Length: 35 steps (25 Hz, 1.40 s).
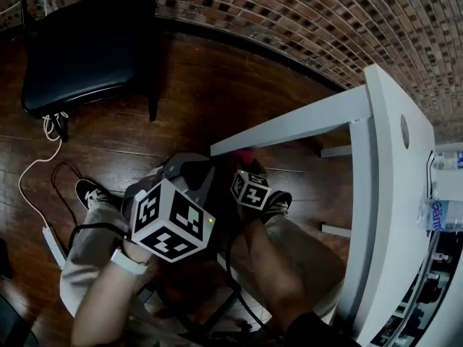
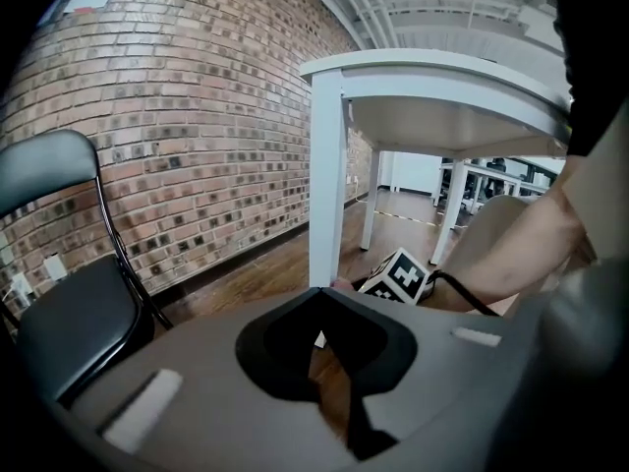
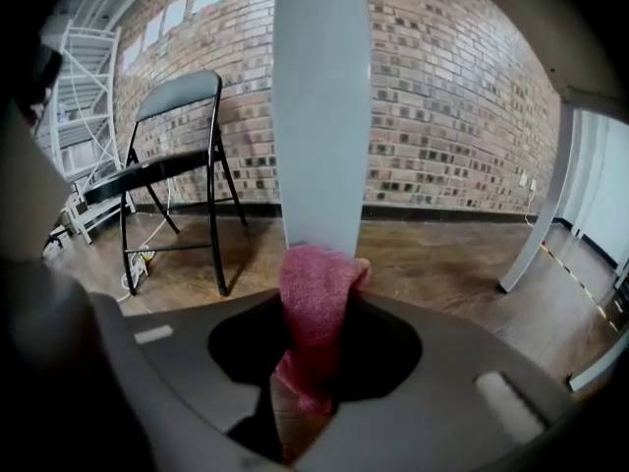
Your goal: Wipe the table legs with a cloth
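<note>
Cloth (image 3: 313, 283) is a fuzzy pink one, clamped between the fingers of the right gripper (image 3: 324, 308), and its bunched top end is pressed right up against the white table leg (image 3: 322, 106). The contact is low on the leg, close to the dark wood floor (image 3: 442, 254).

The left gripper (image 2: 316, 293) isn't doing much. Its fingers are together with nothing between them, and it's held back from the leg with the leg straight ahead of it. From that side you can see the right gripper's marker cube (image 2: 401, 275) sitting just beside the foot of the leg.

In the head view both grippers are down in front of the person's knees, and the white surface (image 1: 391, 194) that the leg belongs to runs off to the right. Beyond the leg there's a black folding chair (image 1: 79, 49) near the brick wall (image 1: 311, 20). A white cable (image 1: 32, 168) trails across the floor, well away from the leg on the chair side.
</note>
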Each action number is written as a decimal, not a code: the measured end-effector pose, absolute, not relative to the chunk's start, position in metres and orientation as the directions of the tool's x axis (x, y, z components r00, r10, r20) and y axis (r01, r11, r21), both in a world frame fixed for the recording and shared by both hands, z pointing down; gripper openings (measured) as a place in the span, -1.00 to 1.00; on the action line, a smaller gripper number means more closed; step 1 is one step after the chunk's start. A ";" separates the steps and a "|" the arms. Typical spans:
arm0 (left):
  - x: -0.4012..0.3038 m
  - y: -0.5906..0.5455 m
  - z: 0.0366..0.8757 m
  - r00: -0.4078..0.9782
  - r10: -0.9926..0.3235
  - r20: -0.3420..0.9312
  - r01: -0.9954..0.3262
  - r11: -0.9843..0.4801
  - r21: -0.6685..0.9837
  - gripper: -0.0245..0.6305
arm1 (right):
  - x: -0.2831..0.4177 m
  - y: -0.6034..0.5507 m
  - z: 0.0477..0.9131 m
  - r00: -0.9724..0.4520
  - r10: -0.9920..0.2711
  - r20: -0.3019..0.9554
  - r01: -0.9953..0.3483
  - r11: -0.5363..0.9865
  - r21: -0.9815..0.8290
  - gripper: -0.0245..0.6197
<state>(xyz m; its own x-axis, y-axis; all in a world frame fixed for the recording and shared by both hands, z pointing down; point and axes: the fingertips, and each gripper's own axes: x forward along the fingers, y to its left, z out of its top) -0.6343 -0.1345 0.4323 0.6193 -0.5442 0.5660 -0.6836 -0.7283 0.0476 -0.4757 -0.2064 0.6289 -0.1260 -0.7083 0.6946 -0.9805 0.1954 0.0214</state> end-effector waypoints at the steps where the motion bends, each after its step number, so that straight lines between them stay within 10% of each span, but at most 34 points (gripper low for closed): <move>1: -0.635 -0.136 0.430 0.621 -0.548 0.561 -0.684 -0.728 0.045 -0.92 | -0.476 -0.207 0.613 -0.129 -0.725 0.677 -0.981 0.194 0.020 -0.59; 24: -0.628 -0.133 0.406 0.661 -0.614 0.431 -0.663 -0.747 -0.047 -0.92 | -0.510 -0.203 0.271 -0.146 -0.987 0.060 -0.989 0.145 -0.013 -0.59; 35: -0.630 -0.136 0.404 0.660 -0.617 0.429 -0.666 -0.745 -0.046 -0.92 | -0.510 -0.207 0.271 -0.101 -0.994 0.031 -0.991 0.103 0.079 -0.55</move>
<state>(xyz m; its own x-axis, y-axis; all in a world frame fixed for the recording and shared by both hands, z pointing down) -0.6296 -0.1361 0.4041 0.6603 -0.6166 0.4287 -0.6659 -0.7447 -0.0456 -0.5100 -0.2071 0.2710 -0.1012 -0.9944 0.0308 -0.9915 0.1033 0.0793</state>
